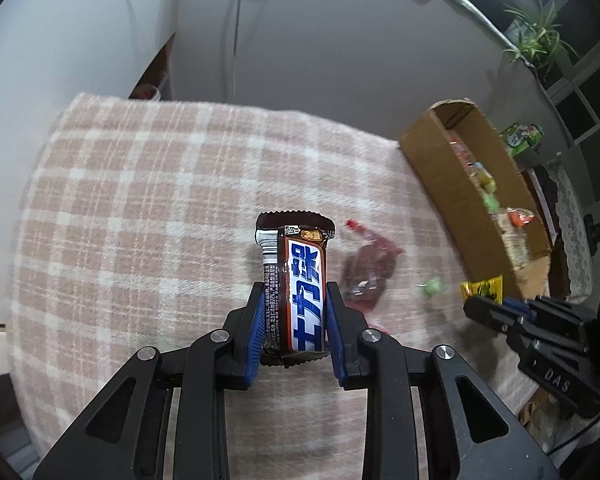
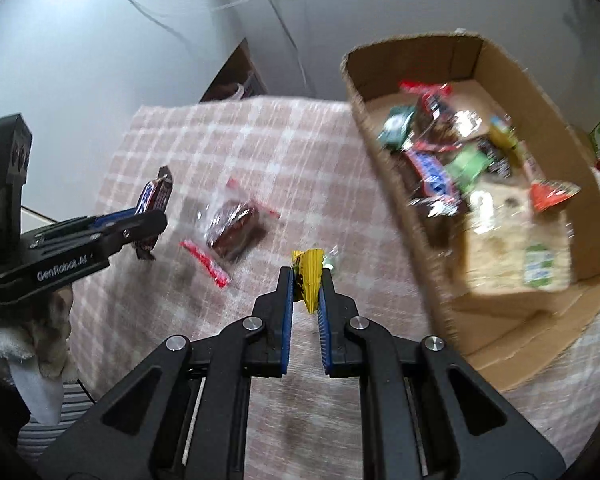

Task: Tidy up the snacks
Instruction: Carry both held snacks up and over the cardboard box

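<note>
Between my left gripper's (image 1: 294, 292) blue pads I'm clamping a Snickers bar (image 1: 300, 280) above the checked cloth (image 1: 140, 200). My right gripper (image 2: 306, 280) pinches a yellow-wrapped candy (image 2: 310, 274). Nearby lies a clear-wrapped brown snack (image 2: 236, 230); the cardboard box (image 2: 412, 240) sits rightward.

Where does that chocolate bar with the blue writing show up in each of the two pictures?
Left wrist view: the bar stands at centre, clamped between the left gripper fingers.
Right wrist view: the same bar is at the left edge, sticking out of the left gripper seen from the side.
Shared landmark: the cardboard box of snacks, right of the bar in both.
</note>
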{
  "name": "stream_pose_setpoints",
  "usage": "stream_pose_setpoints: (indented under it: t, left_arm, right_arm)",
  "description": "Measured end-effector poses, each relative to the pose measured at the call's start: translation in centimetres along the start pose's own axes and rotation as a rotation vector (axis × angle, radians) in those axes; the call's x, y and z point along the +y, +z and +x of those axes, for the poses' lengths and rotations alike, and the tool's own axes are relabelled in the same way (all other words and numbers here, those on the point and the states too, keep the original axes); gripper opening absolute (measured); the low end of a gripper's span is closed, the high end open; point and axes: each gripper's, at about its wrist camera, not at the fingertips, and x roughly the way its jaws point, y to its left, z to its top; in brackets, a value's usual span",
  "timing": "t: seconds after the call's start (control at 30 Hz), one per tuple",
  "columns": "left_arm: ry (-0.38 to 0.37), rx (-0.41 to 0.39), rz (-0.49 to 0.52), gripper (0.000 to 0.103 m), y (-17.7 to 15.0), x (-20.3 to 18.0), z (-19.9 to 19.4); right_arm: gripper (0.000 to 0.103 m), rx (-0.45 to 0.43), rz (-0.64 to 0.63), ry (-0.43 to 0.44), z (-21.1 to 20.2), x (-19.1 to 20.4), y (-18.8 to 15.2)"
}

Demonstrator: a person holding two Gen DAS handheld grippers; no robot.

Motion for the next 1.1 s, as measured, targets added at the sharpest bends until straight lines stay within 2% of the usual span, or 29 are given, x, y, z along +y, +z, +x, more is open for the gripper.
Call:
stream_pose_setpoints:
  t: [0.33, 0.57, 0.8, 1.1]
  left_arm:
    - [0.005, -0.051, 0.1, 0.026, 2.2, -5.1, -2.1]
    - [-0.028, -0.058, 0.168, 0.026, 3.6, -9.5, -1.1]
    - [-0.066, -0.047, 0.204, 0.026, 4.5, -12.7, 0.4]
    - [-0.08, -0.046, 0.25, 0.026, 6.2, -15.9, 1.9]
  right_arm:
    - [0.011, -0.065, 0.059, -0.042, -3.3, -4.0, 1.2]
    - [0.011, -0.109, 0.12, -0.089, -5.3, -8.0, 1.7]
    - [0.011, -0.117, 0.182, -0.129, -6.2, -12.4, 1.4]
    - [0.012, -0.107, 0.21, -0.159, -6.1, -15.1, 1.3]
